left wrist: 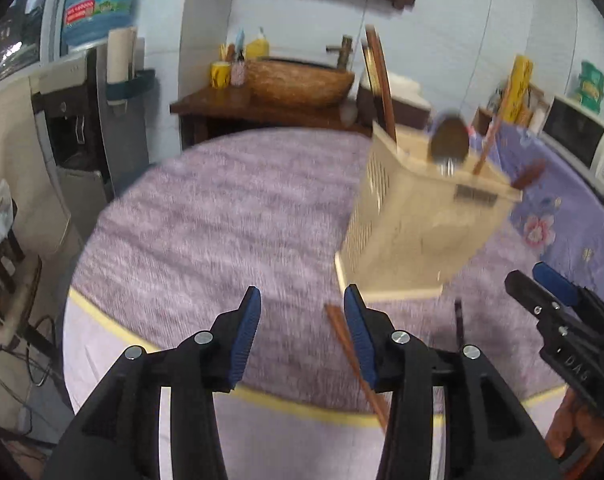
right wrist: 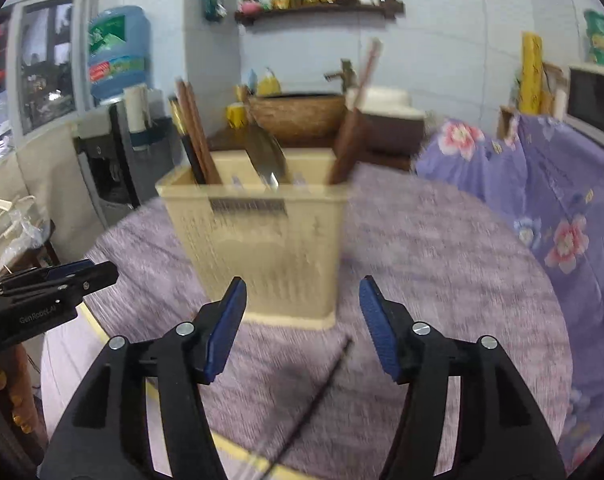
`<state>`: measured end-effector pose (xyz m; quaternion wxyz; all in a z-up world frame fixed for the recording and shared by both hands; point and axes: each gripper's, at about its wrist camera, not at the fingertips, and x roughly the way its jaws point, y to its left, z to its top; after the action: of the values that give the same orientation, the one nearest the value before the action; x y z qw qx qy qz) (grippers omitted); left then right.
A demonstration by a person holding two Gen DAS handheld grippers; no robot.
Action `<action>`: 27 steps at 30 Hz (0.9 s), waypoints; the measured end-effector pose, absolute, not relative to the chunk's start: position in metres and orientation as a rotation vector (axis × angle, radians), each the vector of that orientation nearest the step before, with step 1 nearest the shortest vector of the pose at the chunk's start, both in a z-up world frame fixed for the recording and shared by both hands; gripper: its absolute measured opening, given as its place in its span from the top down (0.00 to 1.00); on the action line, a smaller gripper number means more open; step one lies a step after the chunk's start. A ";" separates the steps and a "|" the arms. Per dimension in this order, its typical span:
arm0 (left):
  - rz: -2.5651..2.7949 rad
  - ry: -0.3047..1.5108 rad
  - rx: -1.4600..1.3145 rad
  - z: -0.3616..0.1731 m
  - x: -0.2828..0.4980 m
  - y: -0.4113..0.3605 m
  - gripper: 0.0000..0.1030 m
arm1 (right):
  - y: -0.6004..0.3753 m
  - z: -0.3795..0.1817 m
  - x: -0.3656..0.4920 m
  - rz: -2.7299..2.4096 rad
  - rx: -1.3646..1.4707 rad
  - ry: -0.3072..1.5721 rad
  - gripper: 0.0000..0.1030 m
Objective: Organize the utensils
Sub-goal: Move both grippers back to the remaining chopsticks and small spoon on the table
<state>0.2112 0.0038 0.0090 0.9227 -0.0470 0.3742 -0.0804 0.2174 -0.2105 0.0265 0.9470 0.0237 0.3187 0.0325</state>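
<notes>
Left claw [left wrist: 302,300] hides part of the brown chopstick [left wrist: 338,326].

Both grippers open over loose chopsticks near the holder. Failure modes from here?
1. The brown chopstick lies under one pad of the left hand-held gripper, off-centre, so a close may miss it.
2. The dark chopstick is thin and flat on the fuzzy purple mat; pads may slip.
3. The holder stands close; a bump could tip it.

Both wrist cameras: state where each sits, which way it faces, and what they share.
Left wrist: on the left gripper, angled down at the purple mat; right gripper at the right edge.
Right wrist: on the right gripper, facing the utensil holder; left gripper at the left edge.
Shared: holder, mat, dark chopstick.
</notes>
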 end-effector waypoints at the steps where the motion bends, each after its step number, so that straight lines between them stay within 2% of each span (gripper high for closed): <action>1: -0.169 0.788 -0.087 0.001 0.207 0.000 0.57 | -0.213 0.017 0.212 0.062 0.063 0.686 0.40; 5: -0.201 0.857 -0.054 -0.025 0.189 -0.013 0.57 | -0.217 -0.017 0.192 0.046 0.085 0.794 0.40; 11: -0.232 0.903 -0.036 -0.042 0.171 -0.028 0.57 | -0.221 -0.040 0.170 0.024 0.107 0.841 0.35; 27: -0.240 0.941 0.009 -0.056 0.161 -0.051 0.57 | -0.217 -0.046 0.164 0.019 0.110 0.878 0.31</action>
<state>0.1609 -0.0509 -0.0558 0.8843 0.0045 0.4524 -0.1152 0.1644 -0.2173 -0.0462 0.9036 0.0531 0.4249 0.0094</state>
